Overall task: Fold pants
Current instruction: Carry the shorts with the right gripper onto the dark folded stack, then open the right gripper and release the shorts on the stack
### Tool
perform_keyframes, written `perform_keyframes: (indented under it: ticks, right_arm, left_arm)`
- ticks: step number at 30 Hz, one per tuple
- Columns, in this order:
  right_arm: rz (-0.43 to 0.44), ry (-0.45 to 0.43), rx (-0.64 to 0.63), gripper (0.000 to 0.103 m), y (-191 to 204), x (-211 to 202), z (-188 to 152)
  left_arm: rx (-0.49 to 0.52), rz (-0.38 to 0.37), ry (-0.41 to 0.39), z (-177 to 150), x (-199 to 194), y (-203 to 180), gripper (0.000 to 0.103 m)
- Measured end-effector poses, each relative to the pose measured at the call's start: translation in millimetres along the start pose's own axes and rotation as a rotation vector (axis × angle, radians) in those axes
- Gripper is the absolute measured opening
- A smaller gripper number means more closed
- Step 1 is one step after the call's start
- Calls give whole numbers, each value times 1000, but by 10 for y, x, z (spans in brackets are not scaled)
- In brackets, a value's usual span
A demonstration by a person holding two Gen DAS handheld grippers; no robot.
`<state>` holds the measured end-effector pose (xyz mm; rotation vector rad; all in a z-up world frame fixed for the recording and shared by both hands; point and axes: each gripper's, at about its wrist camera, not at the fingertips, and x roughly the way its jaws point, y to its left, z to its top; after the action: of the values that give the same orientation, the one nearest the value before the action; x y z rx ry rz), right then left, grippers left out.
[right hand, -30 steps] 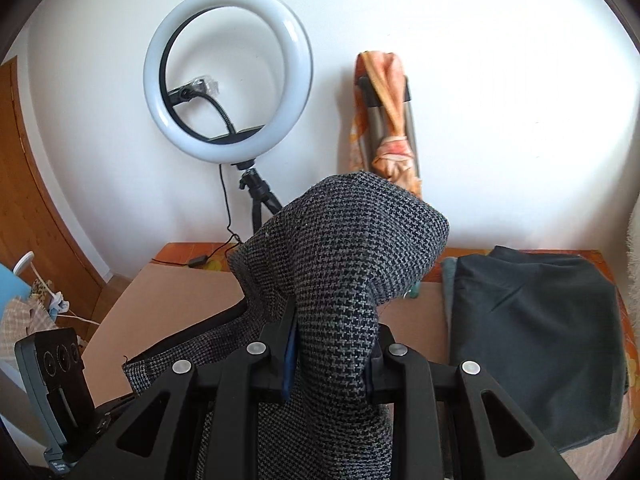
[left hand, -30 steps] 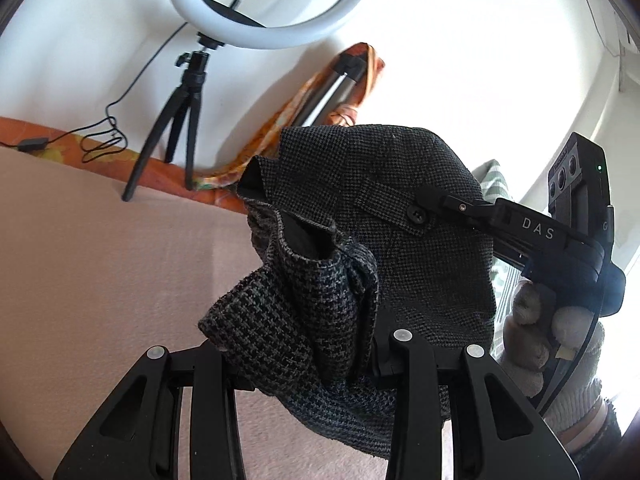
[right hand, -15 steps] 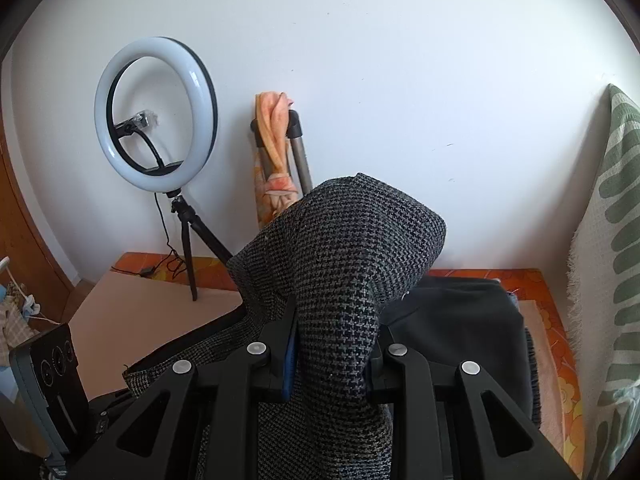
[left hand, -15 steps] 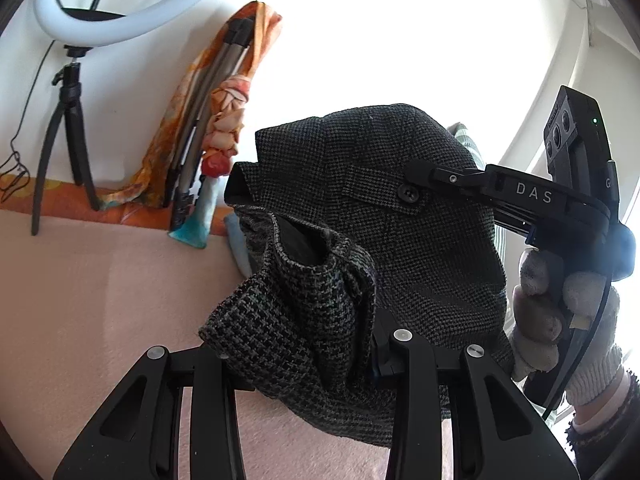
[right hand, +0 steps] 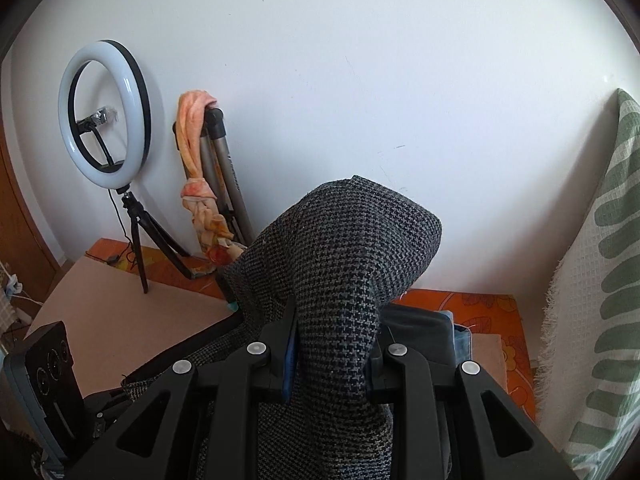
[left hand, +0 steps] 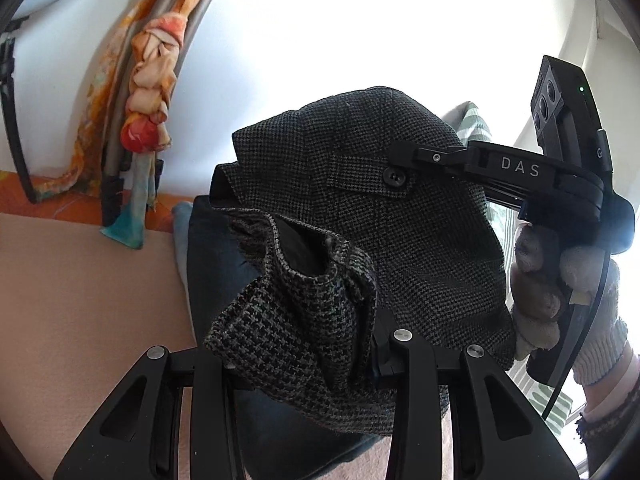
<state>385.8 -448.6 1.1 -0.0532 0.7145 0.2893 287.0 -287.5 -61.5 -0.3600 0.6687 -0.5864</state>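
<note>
The dark houndstooth pants [left hand: 400, 232] hang folded in the air, held by both grippers. My left gripper [left hand: 304, 360] is shut on a bunched edge of the pants at the bottom of the left wrist view. My right gripper [right hand: 332, 360] is shut on another fold of the pants [right hand: 344, 264], which drapes over its jaws. The right gripper also shows in the left wrist view [left hand: 404, 152], clamped at the buttoned waistband, with a gloved hand [left hand: 544, 292] on its handle. The left gripper's body [right hand: 52, 376] shows at lower left in the right wrist view.
A stack of dark folded garments [left hand: 216, 272] lies on the tan surface [left hand: 80, 300] below the pants; it also shows in the right wrist view [right hand: 424, 328]. A ring light [right hand: 104, 108] on a tripod and a scarf-wrapped tripod [right hand: 204, 184] stand by the white wall. A green-patterned cloth [right hand: 600, 280] hangs at right.
Both grippers have carried the pants to the right, from over the bare tan surface to over the stack of folded garments. The grips have not changed.
</note>
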Motion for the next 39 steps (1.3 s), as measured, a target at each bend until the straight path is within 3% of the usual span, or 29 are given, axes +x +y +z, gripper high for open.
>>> perform_keyframes:
  ticks: [6,13,18,20,24,27,33,39]
  right_arm:
    - [36,68,15,24,-385,530,-158]
    - [92,95,142,28,-897,845,-399]
    - [74,122,190,44,-1006,923,-466]
    - [56,138,218,56,-1052,938,-483]
    - [3,140,232,70,-1091,874,-499]
    - [-64,128,231,73,-1066,790,-515]
    - [-183,90,237,73,-996,443,-573]
    - [-204,65,233,73,-789,56,-610]
  left_arm:
    - [-19,27,56,-154,455,78,35]
    - [-14,16,84,-290,481,43,37]
    - [-54,5,110,-314,374,73,41]
    - [-78,-1,124,-355,331,119,41]
    - [-92,1,132,-411,248,254,43]
    - [-91,13,151,-401,191,343,43]
    - [-15,62,168,-447,-44,285,40]
    - [30,64,139,-506,-352,105,40]
